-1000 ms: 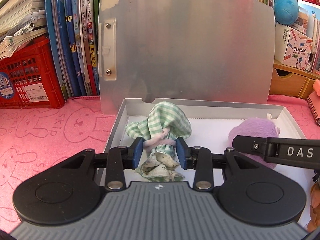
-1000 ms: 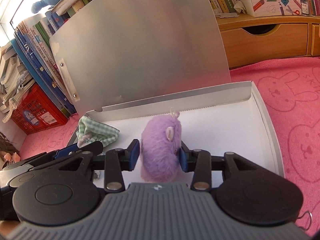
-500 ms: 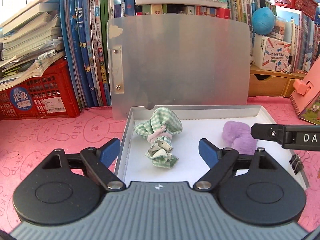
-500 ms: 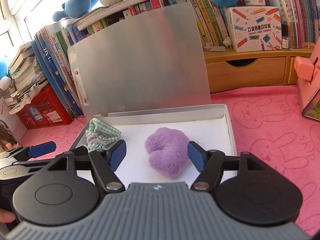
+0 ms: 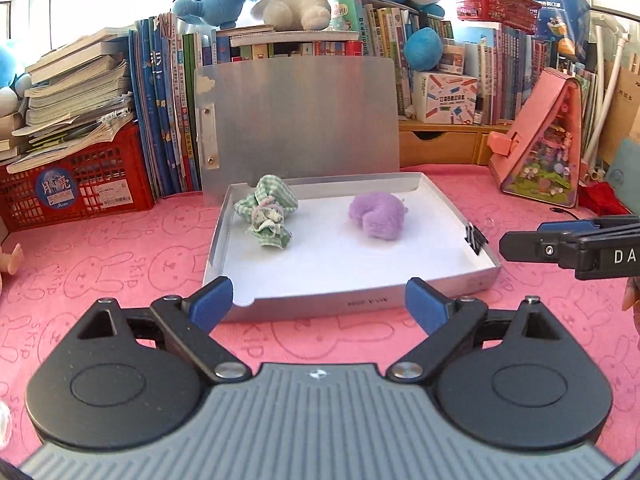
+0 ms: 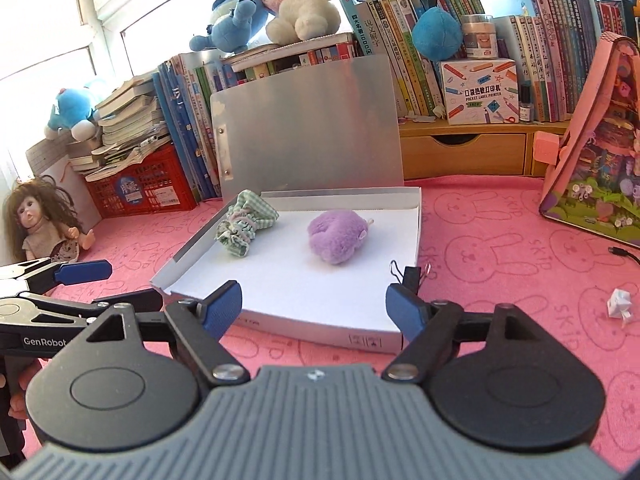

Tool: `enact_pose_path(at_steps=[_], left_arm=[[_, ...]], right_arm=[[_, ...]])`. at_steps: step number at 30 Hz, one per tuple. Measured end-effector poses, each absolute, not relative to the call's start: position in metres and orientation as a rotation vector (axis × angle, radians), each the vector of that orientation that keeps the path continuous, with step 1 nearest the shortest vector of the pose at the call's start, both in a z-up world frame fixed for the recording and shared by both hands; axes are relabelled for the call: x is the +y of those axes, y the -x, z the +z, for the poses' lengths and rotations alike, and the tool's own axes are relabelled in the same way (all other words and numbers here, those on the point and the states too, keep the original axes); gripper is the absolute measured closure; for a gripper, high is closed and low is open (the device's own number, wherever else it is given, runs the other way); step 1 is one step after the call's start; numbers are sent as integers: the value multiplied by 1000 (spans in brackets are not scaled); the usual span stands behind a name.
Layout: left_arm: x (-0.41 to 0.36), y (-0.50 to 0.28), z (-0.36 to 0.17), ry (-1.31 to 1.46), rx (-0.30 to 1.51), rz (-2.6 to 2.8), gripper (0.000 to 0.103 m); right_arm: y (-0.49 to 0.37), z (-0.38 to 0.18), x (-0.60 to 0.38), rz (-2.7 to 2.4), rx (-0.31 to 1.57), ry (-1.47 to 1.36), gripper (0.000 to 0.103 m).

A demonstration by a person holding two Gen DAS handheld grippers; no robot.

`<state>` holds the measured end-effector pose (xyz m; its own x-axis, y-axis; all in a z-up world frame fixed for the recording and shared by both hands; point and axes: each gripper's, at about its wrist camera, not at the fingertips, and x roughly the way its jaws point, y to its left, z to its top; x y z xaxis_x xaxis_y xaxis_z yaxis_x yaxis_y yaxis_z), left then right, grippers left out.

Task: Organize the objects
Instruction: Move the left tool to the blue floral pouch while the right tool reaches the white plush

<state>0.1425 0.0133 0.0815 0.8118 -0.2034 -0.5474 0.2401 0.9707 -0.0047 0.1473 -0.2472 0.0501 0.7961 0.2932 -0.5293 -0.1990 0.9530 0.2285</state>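
A shallow white box (image 5: 360, 298) with its grey lid (image 5: 304, 128) standing upright lies on the pink bunny-print cloth. Inside it, a green checked cloth bundle (image 5: 268, 216) (image 6: 244, 226) rests at the left and a purple plush (image 5: 378, 216) (image 6: 338, 236) at the right. My left gripper (image 5: 320, 302) hovers in front of the box's near wall, jaws opening, nothing between them. My right gripper (image 6: 314, 308) hangs back from the box's near right corner, jaws also opening and empty. Neither touches the box.
A black binder clip (image 6: 408, 274) sits at the box's right wall. A doll (image 6: 44, 224) and a red crate (image 5: 80, 184) of books stand at the left, a pink house-shaped case (image 5: 548, 148) at the right. Crumpled paper (image 6: 619, 304) and a cable (image 6: 624, 254) lie on the cloth.
Both grippers let go, the left of the checked bundle and the right of the purple plush, then opened wide and pulled back and up out of the box. Both items stay inside.
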Motion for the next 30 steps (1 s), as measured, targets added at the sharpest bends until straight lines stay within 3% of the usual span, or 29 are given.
enact_pose_path(at_steps=[12, 30], left_arm=[[9, -40, 40, -12, 583, -243, 4], [-14, 6, 1, -110, 537, -184, 4]], right_arm=[[-58, 19, -252, 260, 528, -29, 10], [-31, -27, -232, 213, 526, 17, 10]])
